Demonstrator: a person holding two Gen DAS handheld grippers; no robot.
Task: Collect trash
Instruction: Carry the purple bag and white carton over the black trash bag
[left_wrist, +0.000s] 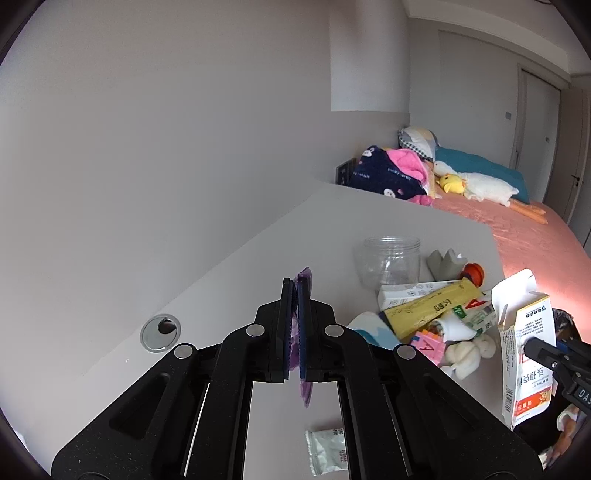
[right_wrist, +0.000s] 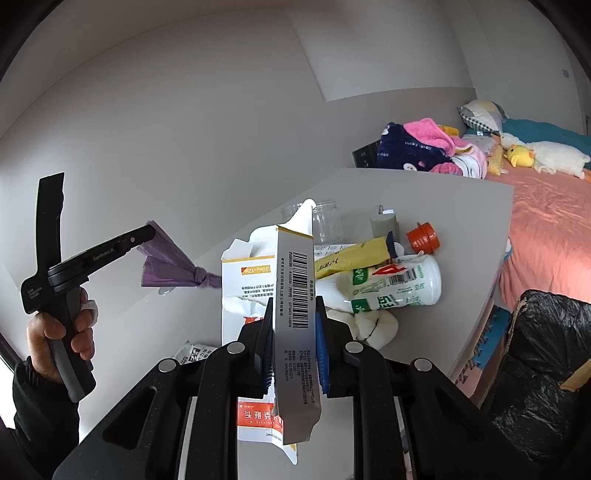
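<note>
My left gripper (left_wrist: 295, 286) is shut on a knotted purple plastic bag (left_wrist: 303, 384), held above the white desk (left_wrist: 229, 266); in the right wrist view the purple bag (right_wrist: 166, 264) hangs from that gripper (right_wrist: 149, 232) at the left, with a hand around its handle. My right gripper (right_wrist: 293, 310) is shut on a torn white and orange medicine box (right_wrist: 295, 332), lifted over the desk (right_wrist: 461, 206). The left wrist view shows the box (left_wrist: 526, 354) at the right edge. A pile of trash lies beyond: a yogurt bottle (right_wrist: 399, 284), a yellow packet (right_wrist: 354, 256), an orange cap (right_wrist: 423, 236).
A clear plastic jar (left_wrist: 391, 262) stands behind the pile. A small white sachet (left_wrist: 327, 450) lies on the desk near me. A bin lined with a black bag (right_wrist: 546, 350) stands right of the desk. A cable hole (left_wrist: 160, 332) is at the left. A bed (right_wrist: 546, 221) lies beyond.
</note>
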